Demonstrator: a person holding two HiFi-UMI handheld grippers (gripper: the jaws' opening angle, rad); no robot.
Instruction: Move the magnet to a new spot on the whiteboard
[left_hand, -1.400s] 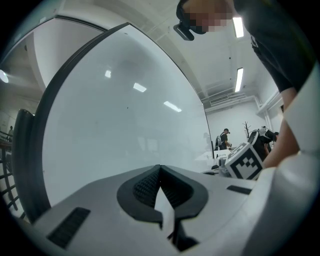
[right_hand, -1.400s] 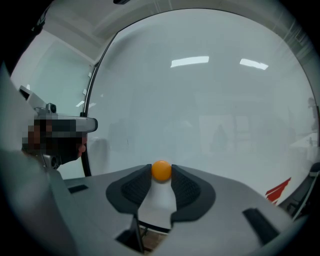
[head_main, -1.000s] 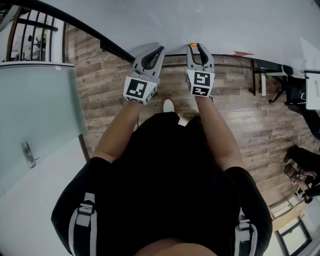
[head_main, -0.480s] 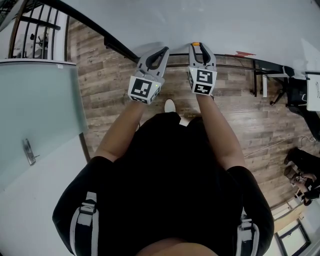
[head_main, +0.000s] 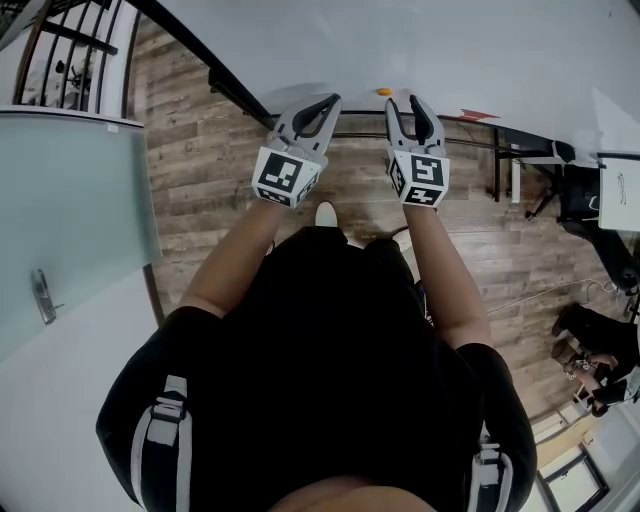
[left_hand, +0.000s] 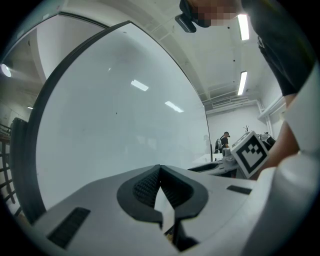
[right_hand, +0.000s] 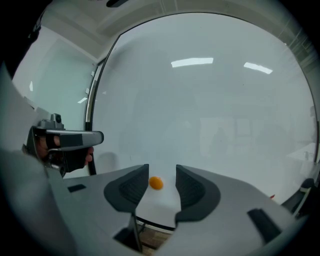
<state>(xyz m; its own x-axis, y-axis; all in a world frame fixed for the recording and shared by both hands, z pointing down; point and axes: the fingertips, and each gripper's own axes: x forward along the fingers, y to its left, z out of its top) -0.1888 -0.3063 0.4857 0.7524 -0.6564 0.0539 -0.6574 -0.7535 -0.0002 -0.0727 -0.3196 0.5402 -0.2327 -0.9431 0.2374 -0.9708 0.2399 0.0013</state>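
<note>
A small orange magnet (head_main: 384, 92) sticks to the whiteboard (head_main: 450, 50) just left of my right gripper (head_main: 405, 102). In the right gripper view the magnet (right_hand: 156, 183) sits on the board (right_hand: 210, 110) in the gap ahead of my right gripper (right_hand: 162, 170), whose jaws are opening; neither pad touches it. My left gripper (head_main: 329, 100) hovers close to the board at the left with its jaws shut and nothing in them. The left gripper view shows that gripper (left_hand: 160, 169) with its tips together before the bare board (left_hand: 110, 125).
A frosted glass door (head_main: 70, 200) with a metal handle (head_main: 40, 295) stands at the left, a black railing (head_main: 60, 40) behind it. Below lies a wooden floor (head_main: 200, 180). The board's black frame (head_main: 520, 150) and dark objects sit at the right. A person (left_hand: 223, 141) stands far off.
My right gripper's jaws have spread off the orange magnet, and the gripper has shifted a little right. The magnet stays on the board. My left gripper has barely moved.
</note>
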